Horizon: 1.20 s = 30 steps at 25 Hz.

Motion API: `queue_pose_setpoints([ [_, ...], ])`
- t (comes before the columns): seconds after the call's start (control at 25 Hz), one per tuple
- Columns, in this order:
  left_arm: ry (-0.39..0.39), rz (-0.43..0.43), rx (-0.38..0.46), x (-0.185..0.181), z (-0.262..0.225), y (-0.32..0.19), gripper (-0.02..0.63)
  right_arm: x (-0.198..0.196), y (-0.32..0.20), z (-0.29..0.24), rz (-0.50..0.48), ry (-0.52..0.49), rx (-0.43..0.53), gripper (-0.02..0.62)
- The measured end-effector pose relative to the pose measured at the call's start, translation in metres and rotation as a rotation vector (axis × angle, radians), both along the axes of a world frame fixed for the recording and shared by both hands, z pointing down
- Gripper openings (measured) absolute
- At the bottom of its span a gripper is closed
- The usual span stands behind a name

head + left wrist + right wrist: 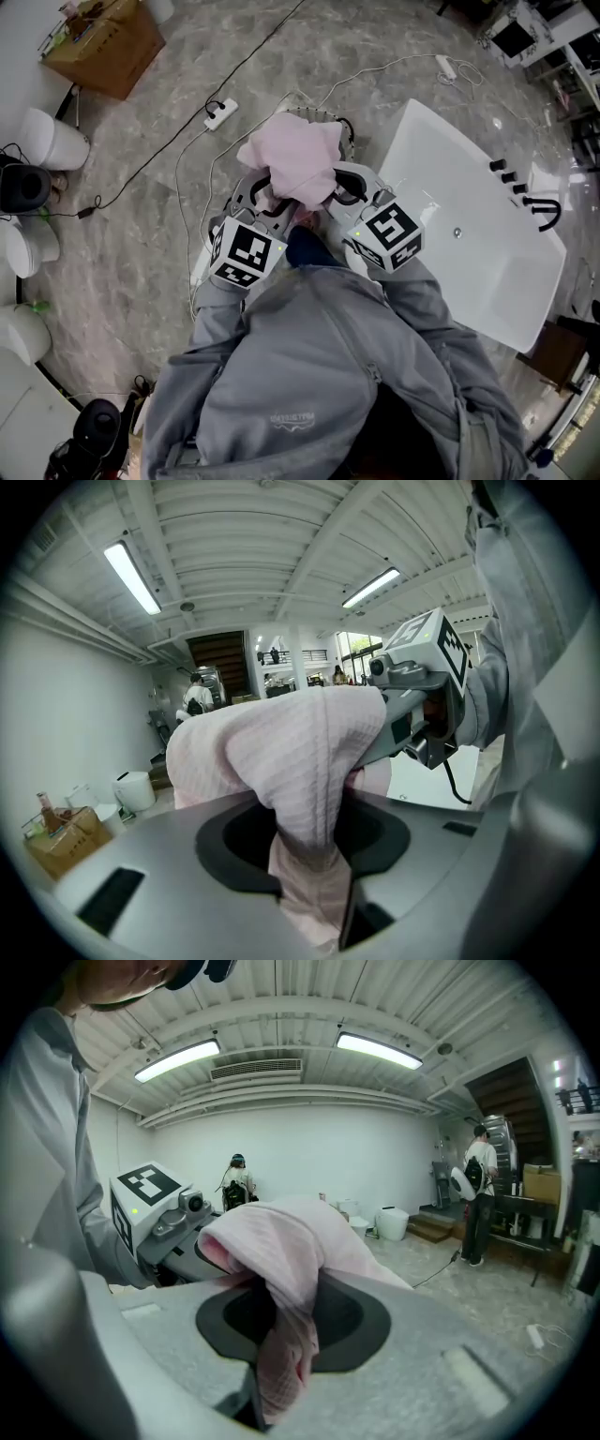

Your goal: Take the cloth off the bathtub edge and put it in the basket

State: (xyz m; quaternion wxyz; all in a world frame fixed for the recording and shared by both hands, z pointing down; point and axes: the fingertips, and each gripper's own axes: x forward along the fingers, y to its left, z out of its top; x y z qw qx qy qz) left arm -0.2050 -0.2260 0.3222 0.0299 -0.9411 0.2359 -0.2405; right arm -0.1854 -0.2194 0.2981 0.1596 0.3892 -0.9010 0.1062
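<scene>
Up above the basket (348, 134), clear of the bathtub (469, 234), the pink cloth (291, 159) hangs bunched, left gripper (255, 195) and right gripper (345, 184) each pinching a fold, and an uneven release could snag its loose drape on the rim and spill it onto the floor.

Marbled floor (122, 267) (white ribbed ceiling (281, 1026))

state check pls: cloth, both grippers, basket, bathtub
cloth: off the tub edge, bunched, held up by both grippers, not yet in the basket
left gripper: shut on the cloth
right gripper: shut on the cloth
basket: on the floor, mostly hidden by the cloth
bathtub: empty, nothing on its edge
</scene>
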Motion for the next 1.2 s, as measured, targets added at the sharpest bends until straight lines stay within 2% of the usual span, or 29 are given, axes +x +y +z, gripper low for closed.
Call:
queue_pose_setpoints([
  [0.2,-0.014,0.059,0.001,0.028,-0.002,-0.052,0.156,0.028,-0.051,-0.001,0.057,-0.018,-0.003,0.084],
  [0.36,-0.011,0.066,-0.007,0.049,-0.005,-0.094,0.156,0.049,-0.092,-0.005,0.063,-0.01,-0.007,0.084],
  [0.6,-0.028,0.103,-0.023,0.079,0.0,-0.131,0.156,0.079,-0.128,0.001,0.093,-0.012,-0.017,0.084],
  [0.84,-0.036,0.142,-0.033,0.094,0.011,-0.152,0.156,0.092,-0.15,0.007,0.136,-0.027,-0.029,0.084],
  [1.2,-0.055,0.289,-0.09,0.111,0.038,-0.163,0.156,0.107,-0.16,0.033,0.286,-0.03,-0.088,0.084],
])
